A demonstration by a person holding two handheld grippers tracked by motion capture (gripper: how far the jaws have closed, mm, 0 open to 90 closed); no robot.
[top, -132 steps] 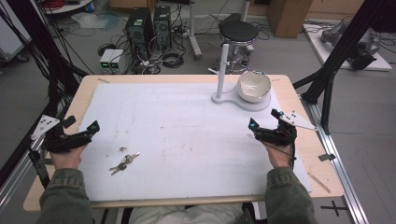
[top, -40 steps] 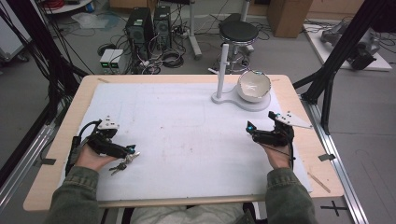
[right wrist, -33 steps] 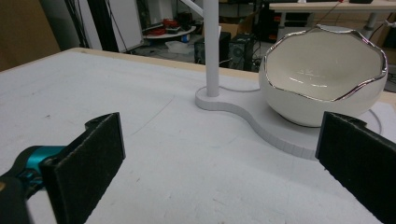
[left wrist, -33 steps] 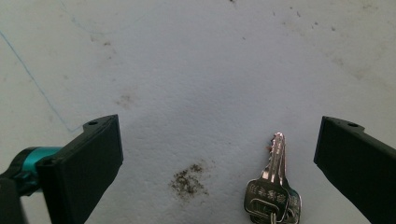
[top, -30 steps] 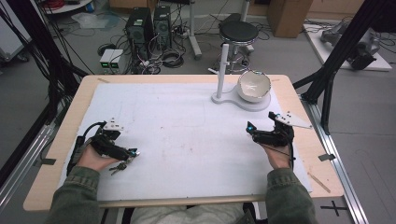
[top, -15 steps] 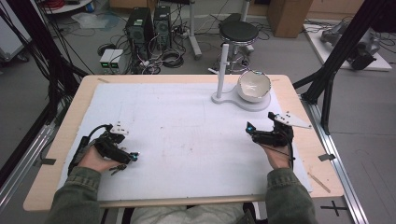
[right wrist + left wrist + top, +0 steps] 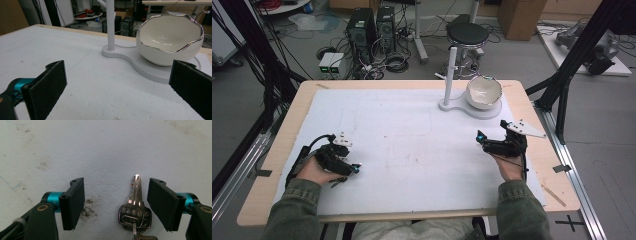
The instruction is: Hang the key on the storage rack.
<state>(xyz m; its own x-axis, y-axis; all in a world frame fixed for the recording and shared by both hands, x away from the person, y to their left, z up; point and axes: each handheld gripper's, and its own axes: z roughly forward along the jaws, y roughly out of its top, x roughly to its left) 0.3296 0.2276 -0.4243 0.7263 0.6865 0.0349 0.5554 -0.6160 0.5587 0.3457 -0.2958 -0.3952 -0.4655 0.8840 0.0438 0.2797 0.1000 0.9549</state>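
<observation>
Left gripper (image 7: 116, 205) closing around keys (image 7: 135, 213) (pads not yet touching)

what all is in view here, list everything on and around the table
keys: one bunch, silver, flat on the white mat between the left gripper's pads, nearer the right-hand pad, not pressed
bowl: one, white with a silvery wavy rim, on the stand's base, far right of the table
stand: one, white, upright post on a flat base
mat: one, white, stained, covering most of the table
table: one, light wood
stool: one, black seat, on the floor beyond the table
computer towers: two, black, on the floor with cables
left gripper: black, jaws have just been closing around the keys
right gripper: black, jaws apart, pointing toward the bowl
</observation>
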